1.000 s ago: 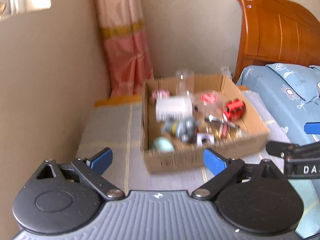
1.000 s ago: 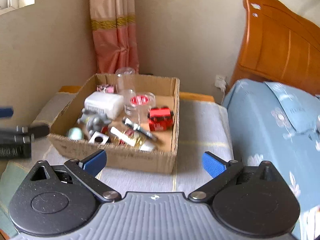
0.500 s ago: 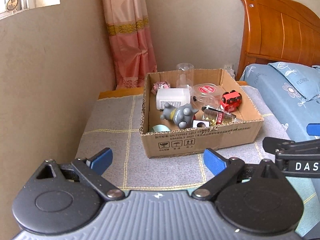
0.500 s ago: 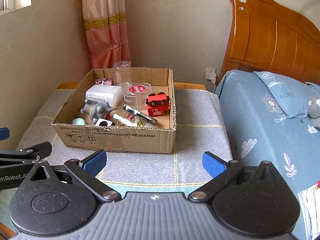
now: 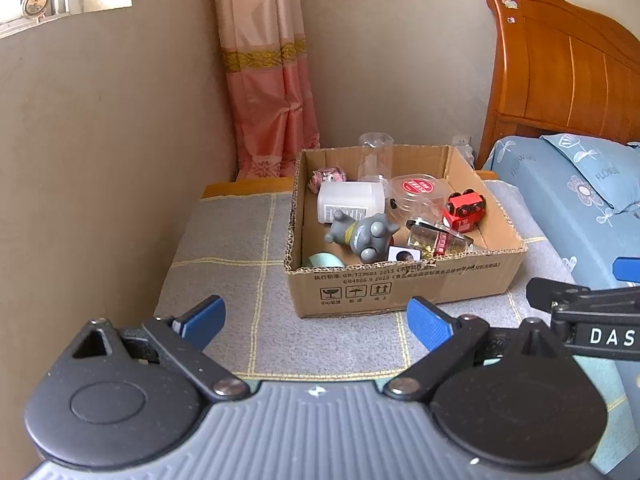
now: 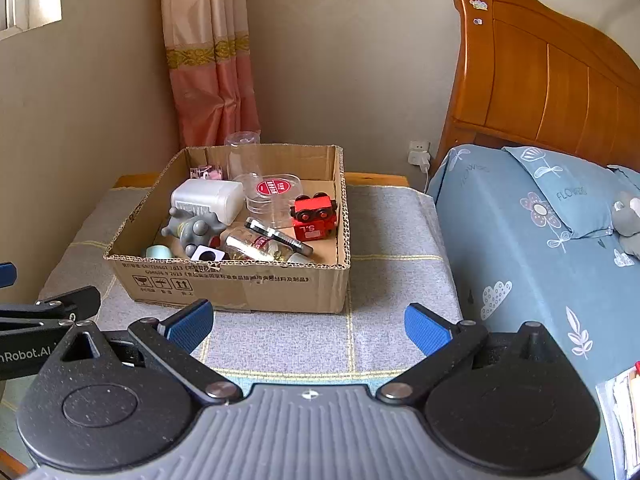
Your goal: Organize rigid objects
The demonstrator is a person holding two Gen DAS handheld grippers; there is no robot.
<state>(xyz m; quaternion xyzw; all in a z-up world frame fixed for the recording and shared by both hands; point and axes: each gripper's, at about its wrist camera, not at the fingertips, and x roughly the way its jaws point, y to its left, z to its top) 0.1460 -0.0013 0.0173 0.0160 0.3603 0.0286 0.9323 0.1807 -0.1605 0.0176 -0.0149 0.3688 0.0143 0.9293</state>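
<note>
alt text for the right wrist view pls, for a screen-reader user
An open cardboard box of small items, including a red toy car, grey figurine and white container, sits on a grey checked cloth beside a bed. The right gripper is open and empty in front.

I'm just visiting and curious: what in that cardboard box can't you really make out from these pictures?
- Mint-green thing: both views, mostly behind the box front wall.
- Pink item: both views, too small, partly behind the white bottle.
- Box print: too small to read.
- Items under the grey toy: covered.
</note>
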